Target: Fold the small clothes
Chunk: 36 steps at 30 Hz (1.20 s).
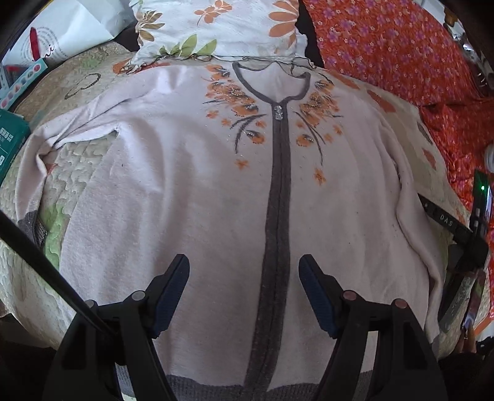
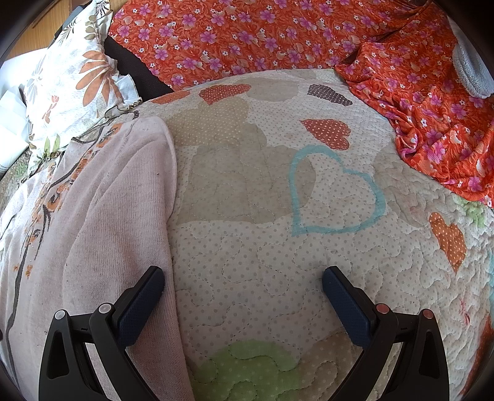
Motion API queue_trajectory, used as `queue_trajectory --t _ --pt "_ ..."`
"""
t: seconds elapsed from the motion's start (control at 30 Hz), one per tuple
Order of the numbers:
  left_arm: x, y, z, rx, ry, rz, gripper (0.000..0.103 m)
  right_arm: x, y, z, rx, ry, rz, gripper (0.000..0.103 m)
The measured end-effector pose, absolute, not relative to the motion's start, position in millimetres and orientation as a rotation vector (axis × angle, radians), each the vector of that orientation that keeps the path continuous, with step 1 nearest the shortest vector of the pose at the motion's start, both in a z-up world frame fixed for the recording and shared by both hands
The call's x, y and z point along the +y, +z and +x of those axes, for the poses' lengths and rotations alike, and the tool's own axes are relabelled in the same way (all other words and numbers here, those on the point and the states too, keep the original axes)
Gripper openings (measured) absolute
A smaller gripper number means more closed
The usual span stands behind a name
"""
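A pale pink cardigan [image 1: 191, 191] with a grey zip band and orange flower embroidery lies flat, front up, on a quilted bedspread [image 1: 18, 277]. Its left sleeve stretches out to the left; its right sleeve is folded along the body. My left gripper [image 1: 244, 265] is open and empty, hovering over the lower front beside the zip band. My right gripper [image 2: 244, 276] is open and empty, its left finger over the cardigan's right edge [image 2: 123, 216], the rest over bare quilt [image 2: 262, 262]. The other gripper shows at the right edge of the left wrist view [image 1: 463, 240].
A floral pillow [image 1: 222, 27] lies beyond the collar, also in the right wrist view [image 2: 71, 80]. An orange flowered cloth [image 2: 278, 40] covers the far and right side. A white bag [image 1: 61, 27] and a green box [image 1: 9, 142] sit at the left.
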State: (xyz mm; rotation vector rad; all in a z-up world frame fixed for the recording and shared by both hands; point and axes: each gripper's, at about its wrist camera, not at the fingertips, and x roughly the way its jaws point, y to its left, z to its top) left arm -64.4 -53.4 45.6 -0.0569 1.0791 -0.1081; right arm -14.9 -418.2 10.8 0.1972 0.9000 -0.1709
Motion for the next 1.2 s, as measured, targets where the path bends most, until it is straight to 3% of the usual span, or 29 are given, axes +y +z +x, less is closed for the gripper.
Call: queue_trajectory --t 1.2 --pt "-25.9 22.2 -64.1 1.104 -0.127 -0.15 0.072 -418.2 10.9 -14.9 0.9 -0.171 0.198 0.103"
